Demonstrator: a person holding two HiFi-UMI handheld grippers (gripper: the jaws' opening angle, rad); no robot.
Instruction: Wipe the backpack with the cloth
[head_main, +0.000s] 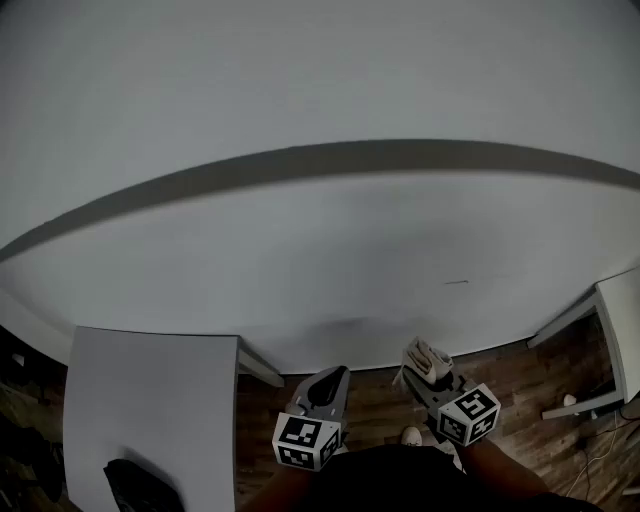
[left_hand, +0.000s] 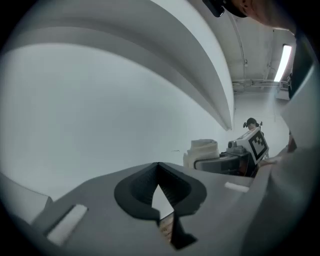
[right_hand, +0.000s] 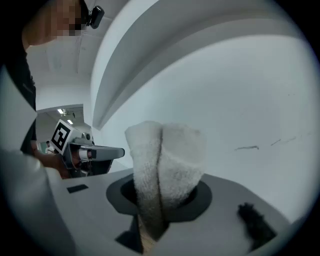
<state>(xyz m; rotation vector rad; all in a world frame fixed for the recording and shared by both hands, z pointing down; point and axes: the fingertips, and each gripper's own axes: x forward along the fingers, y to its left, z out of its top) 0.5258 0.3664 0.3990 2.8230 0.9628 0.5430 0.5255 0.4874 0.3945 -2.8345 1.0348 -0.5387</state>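
**Right gripper** (head_main: 421, 366): held low and close to the body, pointing at the wall (head_main: 320, 260). Jaws clenched on the cloth.

**Cloth** (right_hand: 165, 167): white terry, folded double. It stands up out of the right gripper's jaws, with the fold line running down its middle. It touches nothing but the jaws and looks dry and clean, as far as can be told.

**Left gripper** (left_hand: 159, 186): just beside the right one, at the same height. Jaws pressed together with nothing between them; only a sliver of light shows below the tips.

**Backpack**: not clearly in view. A dark thing (head_main: 140, 487) lies on the near-left part of the table (head_main: 150, 400), cut off by the frame edge. It may be the backpack, but it is too dark and too little of it shows to tell. Neither gripper view shows it.

**Surroundings**: a wood floor (head_main: 375, 400) runs below the grippers. The edge of a second table (head_main: 620, 310) shows at the right.

**Progress**: the cloth is in hand, so that part is done. No wiping appears to be under way, since the cloth is well apart from the dark thing and both grippers face the wall.

**Left to do**, by judgement:
- Turn toward the left table.
- Bring the cloth down onto the backpack.
- Wipe across it, perhaps with the left gripper steadying the bag.
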